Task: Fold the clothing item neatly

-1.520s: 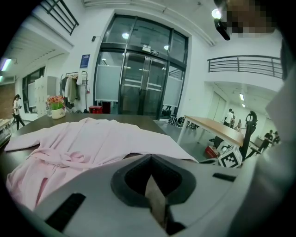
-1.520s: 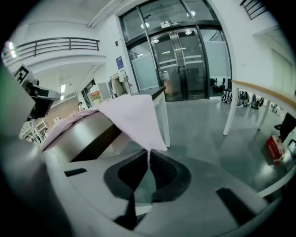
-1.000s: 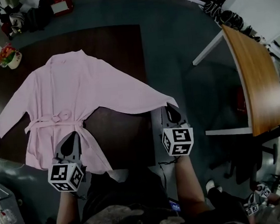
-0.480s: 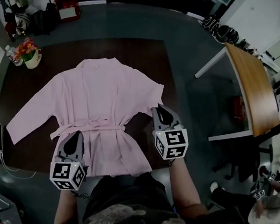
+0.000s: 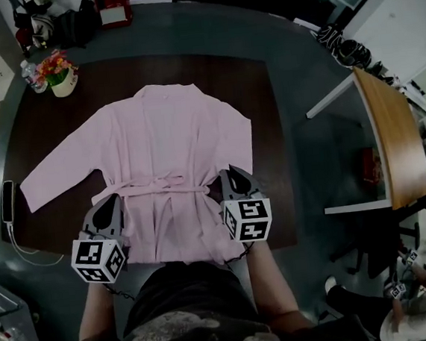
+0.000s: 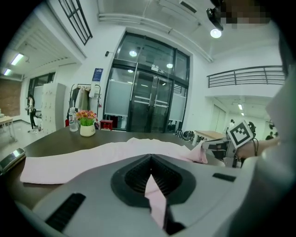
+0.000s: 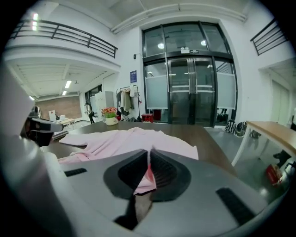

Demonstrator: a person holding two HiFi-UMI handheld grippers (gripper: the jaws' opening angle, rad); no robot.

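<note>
Pink robe [image 5: 170, 151] lies flat on the worktop [image 5: 268, 161], hem at the near edge, bare wood to its right; left tool [image 5: 113, 204] and right tool [image 5: 230, 173] each pinch its fabric.

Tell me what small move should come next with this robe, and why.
Probably carry the right gripper inward over the robe and lay its pinched cloth flat. Both it and the left gripper are shut on pink cloth; the right sleeve looks drawn in, while the left sleeve lies spread out.
</note>
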